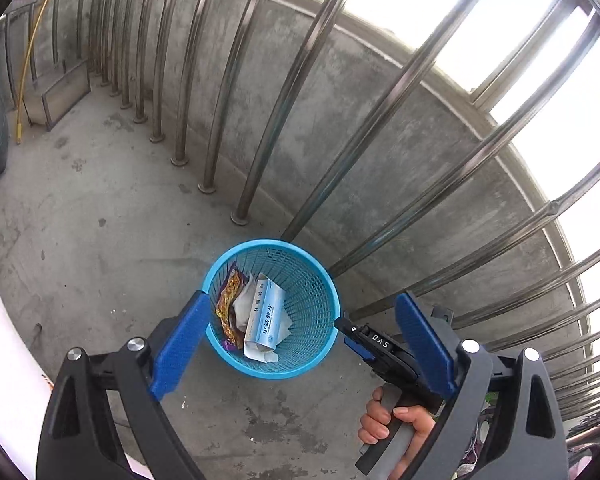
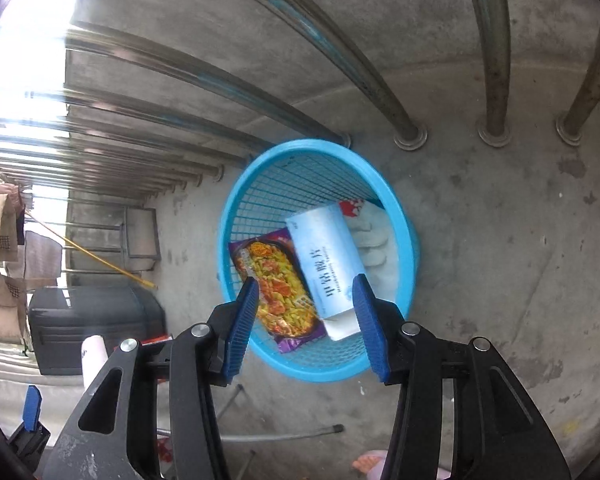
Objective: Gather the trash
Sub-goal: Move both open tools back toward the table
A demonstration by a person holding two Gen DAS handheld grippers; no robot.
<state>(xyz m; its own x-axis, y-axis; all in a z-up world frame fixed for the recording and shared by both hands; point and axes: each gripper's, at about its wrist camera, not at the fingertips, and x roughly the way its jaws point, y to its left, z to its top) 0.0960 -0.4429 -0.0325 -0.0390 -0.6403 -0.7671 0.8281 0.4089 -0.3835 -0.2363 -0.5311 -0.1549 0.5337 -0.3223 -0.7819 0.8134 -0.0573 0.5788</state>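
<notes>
1. The left gripper (image 1: 300,320) is held spread wide with nothing between its jaws; the right gripper (image 2: 306,312) is parted and empty above the blue basket (image 2: 396,200), which stands on the concrete floor (image 1: 100,240) against the railing (image 1: 260,140).
2. The trash is seen inside the basket: a pale blue box (image 2: 324,256), a snack wrapper (image 2: 276,284) and crumpled tissue (image 2: 374,240); the box leans and could tip out if the rim were knocked.
3. The light basket could be toppled by either descending gripper; its contents would be spilled.
</notes>
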